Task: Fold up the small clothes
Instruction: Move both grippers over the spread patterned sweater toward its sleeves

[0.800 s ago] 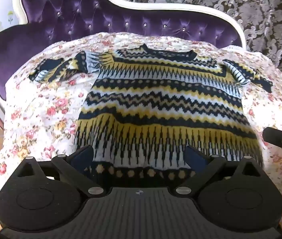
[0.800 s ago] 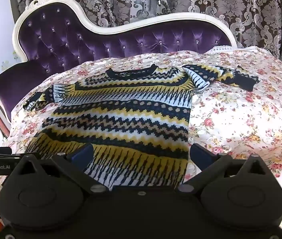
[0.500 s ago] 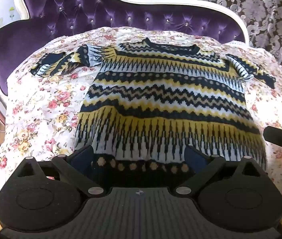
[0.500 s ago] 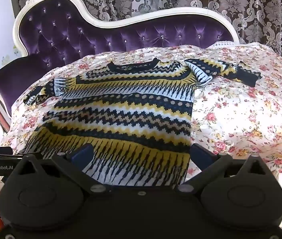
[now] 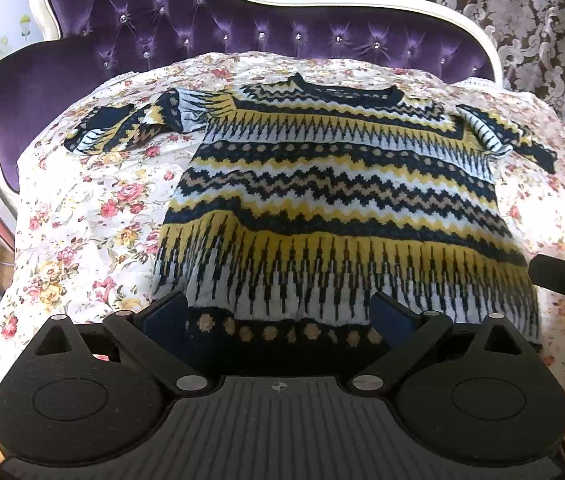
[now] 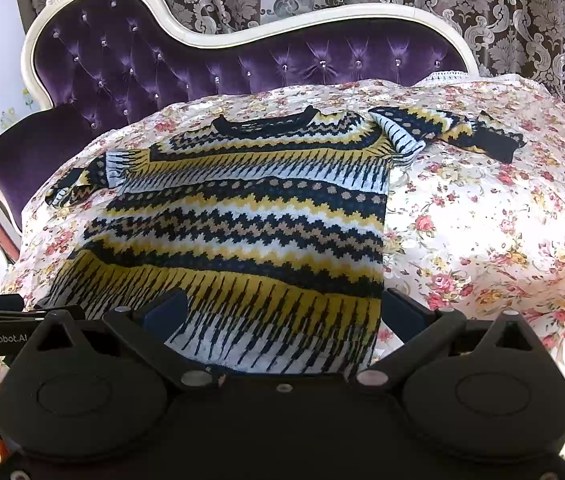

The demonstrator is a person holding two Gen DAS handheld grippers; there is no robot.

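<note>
sweater: patterned knit sweater [image 5: 334, 208] lies flat, front up, on the floral cover [image 5: 82, 216] over the purple sofa [image 5: 154, 20]; collar toward the backrest, both sleeves spread out sideways; no fold made yet
left gripper: left gripper [image 5: 278, 312] wide open, holding nothing; poised over the dark dotted hem, nearer the left bottom corner
right gripper: right gripper [image 6: 282, 312] wide open, empty; straddling the right bottom corner of the hem
step: looks like a two-corner hem pinch; judgement only
do it well: bite both knit layers at each corner; close both together; lift evenly so the stripes stay square; avoid catching the cover underneath
left view only: dotted hem band; whole left sleeve [image 5: 130, 128]; other tool's finger at right edge
right view only: right sleeve [image 6: 450, 128] full length to the cuff; bare cover to the right; hem band itself hidden behind the gripper body
</note>
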